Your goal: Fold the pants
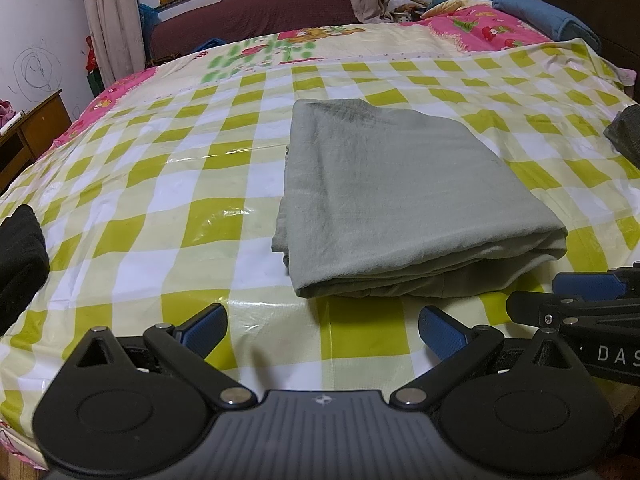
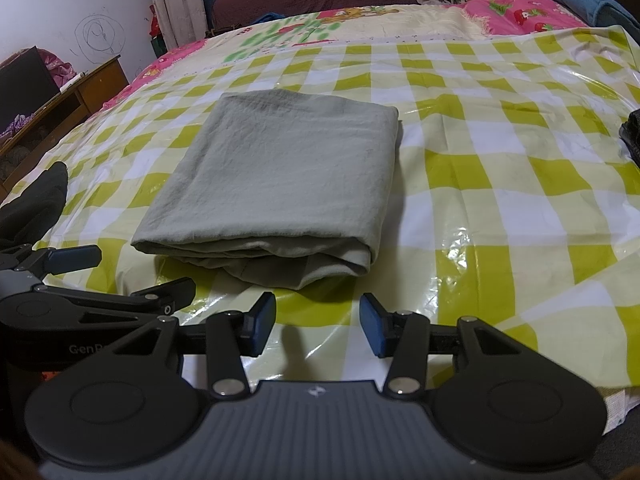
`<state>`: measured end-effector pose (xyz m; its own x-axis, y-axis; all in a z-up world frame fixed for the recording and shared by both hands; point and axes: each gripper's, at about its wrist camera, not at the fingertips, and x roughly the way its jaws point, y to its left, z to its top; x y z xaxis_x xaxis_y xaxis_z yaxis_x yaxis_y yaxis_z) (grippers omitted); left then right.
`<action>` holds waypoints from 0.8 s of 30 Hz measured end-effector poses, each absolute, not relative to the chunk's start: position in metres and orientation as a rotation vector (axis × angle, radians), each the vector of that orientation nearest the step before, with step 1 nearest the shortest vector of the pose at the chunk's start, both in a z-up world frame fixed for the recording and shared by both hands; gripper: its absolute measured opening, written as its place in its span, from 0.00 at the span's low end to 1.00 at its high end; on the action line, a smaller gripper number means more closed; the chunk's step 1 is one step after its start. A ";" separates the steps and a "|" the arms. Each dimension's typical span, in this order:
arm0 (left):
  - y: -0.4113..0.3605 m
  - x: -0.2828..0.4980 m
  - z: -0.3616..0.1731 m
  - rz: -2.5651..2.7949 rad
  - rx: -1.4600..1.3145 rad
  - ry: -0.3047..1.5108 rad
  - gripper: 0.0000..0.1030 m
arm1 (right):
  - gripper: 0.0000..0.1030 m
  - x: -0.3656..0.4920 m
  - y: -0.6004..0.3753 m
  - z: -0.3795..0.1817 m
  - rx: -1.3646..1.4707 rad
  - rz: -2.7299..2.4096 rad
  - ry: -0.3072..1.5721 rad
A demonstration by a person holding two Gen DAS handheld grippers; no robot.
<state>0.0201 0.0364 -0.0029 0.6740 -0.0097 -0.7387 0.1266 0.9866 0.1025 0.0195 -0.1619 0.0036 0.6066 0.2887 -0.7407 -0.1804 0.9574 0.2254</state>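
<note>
Grey-green pants (image 1: 400, 196) (image 2: 276, 176) lie folded into a flat rectangle on the yellow-and-white checked plastic cover (image 1: 160, 200) (image 2: 500, 184) of a bed. My left gripper (image 1: 322, 332) hovers just in front of the bundle's near edge, its jaws wide open with nothing between the blue pads. My right gripper (image 2: 318, 330) sits a little short of the near fold, open about halfway and empty. Each gripper shows at the edge of the other's view, side by side: the right gripper (image 1: 584, 304) and the left gripper (image 2: 80, 280).
A black garment (image 1: 20, 256) (image 2: 36, 200) lies at the left edge of the bed and a dark one (image 1: 624, 132) (image 2: 632, 132) at the right edge. Pink bedding (image 1: 492, 28) and a blue pillow (image 1: 548, 16) lie at the head. A wooden cabinet (image 2: 60, 108) stands left.
</note>
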 end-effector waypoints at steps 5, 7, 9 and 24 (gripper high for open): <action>0.036 0.020 -0.003 -0.077 0.150 0.827 1.00 | 0.46 0.019 -0.162 0.003 0.133 0.272 0.879; 0.036 0.020 -0.003 -0.077 0.149 0.829 1.00 | 0.46 0.020 -0.162 0.004 0.132 0.272 0.879; 0.035 0.020 -0.003 -0.077 0.150 0.828 1.00 | 0.46 0.020 -0.162 0.004 0.133 0.272 0.879; 0.035 0.021 -0.003 -0.076 0.151 0.828 1.00 | 0.46 0.019 -0.162 0.002 0.132 0.272 0.880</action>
